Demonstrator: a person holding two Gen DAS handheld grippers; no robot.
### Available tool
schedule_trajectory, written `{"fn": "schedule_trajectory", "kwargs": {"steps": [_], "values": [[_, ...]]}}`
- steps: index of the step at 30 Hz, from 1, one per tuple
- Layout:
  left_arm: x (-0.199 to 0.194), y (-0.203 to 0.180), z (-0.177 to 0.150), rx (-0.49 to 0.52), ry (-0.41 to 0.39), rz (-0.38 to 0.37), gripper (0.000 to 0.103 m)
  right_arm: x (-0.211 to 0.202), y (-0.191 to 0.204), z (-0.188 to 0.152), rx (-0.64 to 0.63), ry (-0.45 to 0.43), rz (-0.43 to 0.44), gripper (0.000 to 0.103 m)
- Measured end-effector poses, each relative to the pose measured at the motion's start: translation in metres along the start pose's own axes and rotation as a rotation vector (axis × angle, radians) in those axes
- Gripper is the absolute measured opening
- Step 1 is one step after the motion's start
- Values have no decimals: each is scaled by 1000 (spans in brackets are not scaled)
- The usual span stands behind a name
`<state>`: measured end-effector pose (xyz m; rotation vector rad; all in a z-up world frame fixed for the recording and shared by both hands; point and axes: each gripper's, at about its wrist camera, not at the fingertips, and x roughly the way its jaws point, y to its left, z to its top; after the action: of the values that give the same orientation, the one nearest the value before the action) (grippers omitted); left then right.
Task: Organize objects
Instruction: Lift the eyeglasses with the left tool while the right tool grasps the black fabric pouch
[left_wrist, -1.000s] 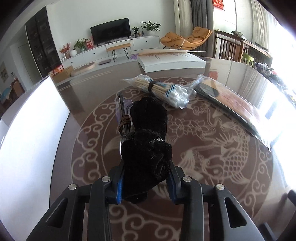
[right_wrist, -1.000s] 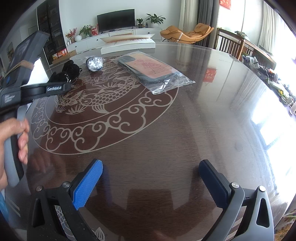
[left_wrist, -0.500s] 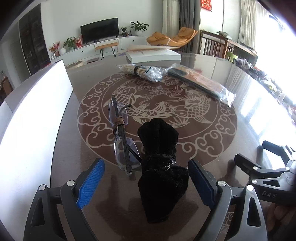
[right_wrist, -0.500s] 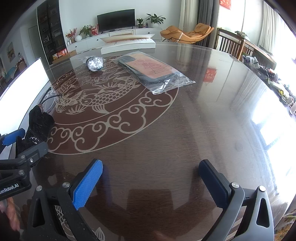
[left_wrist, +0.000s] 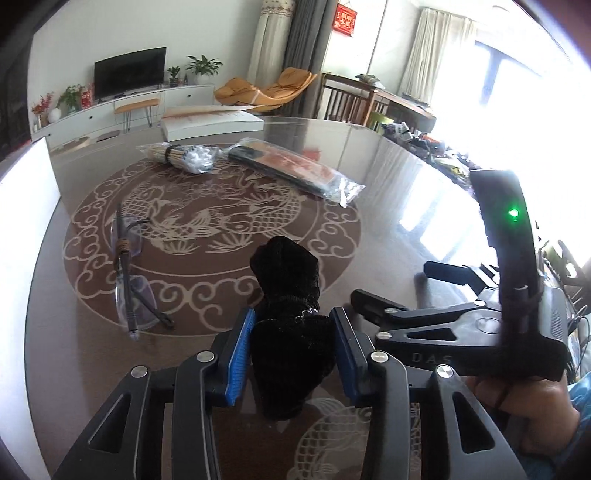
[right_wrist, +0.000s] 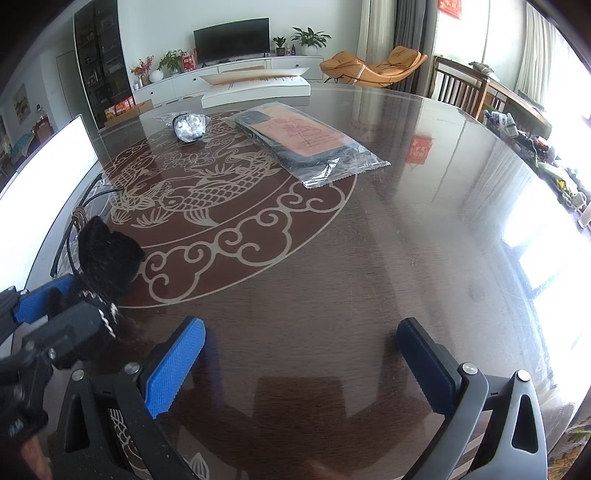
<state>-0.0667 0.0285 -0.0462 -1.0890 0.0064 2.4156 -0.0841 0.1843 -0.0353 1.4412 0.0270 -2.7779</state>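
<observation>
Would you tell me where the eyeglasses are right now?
In the left wrist view, the eyeglasses lie on the table, left of the black pouch.

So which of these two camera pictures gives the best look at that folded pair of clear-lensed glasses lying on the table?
The left wrist view: the folded clear-lensed glasses lie in full sight, lenses and dark arms visible, left of the black fabric pouch. In the right wrist view they sit at the left edge, mostly hidden behind that pouch.
</observation>
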Motion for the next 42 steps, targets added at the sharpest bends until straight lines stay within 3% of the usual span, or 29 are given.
{"fn": "schedule_trajectory", "kwargs": {"steps": [3,5,8,11,15,16,18,20,21,27,31,36,39,42], "values": [[-18,4,-3,-26,-43,86,48,0,0,0,-1,-1,1,103],[-30,20,-1,-79,-75,150,68,0,0,0,0,-1,0,103],[-37,47,13,-153,-96,285,75,0,1,-1,0,-1,-1,103],[-14,77,31,-224,-12,348,75,0,1,-1,0,-1,0,103],[31,93,44,-201,91,408,75,0,1,-1,0,-1,-1,103],[39,94,46,-187,107,419,73,0,1,-1,0,-1,0,103],[48,94,47,-155,114,429,52,0,1,-1,-1,-1,0,103],[46,93,46,-143,94,408,18,0,2,-1,0,-1,0,103],[44,91,45,-139,91,399,14,0,1,-1,0,-1,0,103],[9,67,2,-143,79,390,13,-2,-1,-2,3,-1,19,103],[-13,59,-24,-138,76,377,13,-18,-16,-8,76,-9,63,103],[-21,58,-32,-141,72,358,13,-27,22,-9,-80,18,194,102],[-21,57,-33,-133,75,363,13,-17,28,1,-129,16,102,102],[-23,58,-34,-137,71,357,14,-7,-3,17,-24,43,-21,93]]}}
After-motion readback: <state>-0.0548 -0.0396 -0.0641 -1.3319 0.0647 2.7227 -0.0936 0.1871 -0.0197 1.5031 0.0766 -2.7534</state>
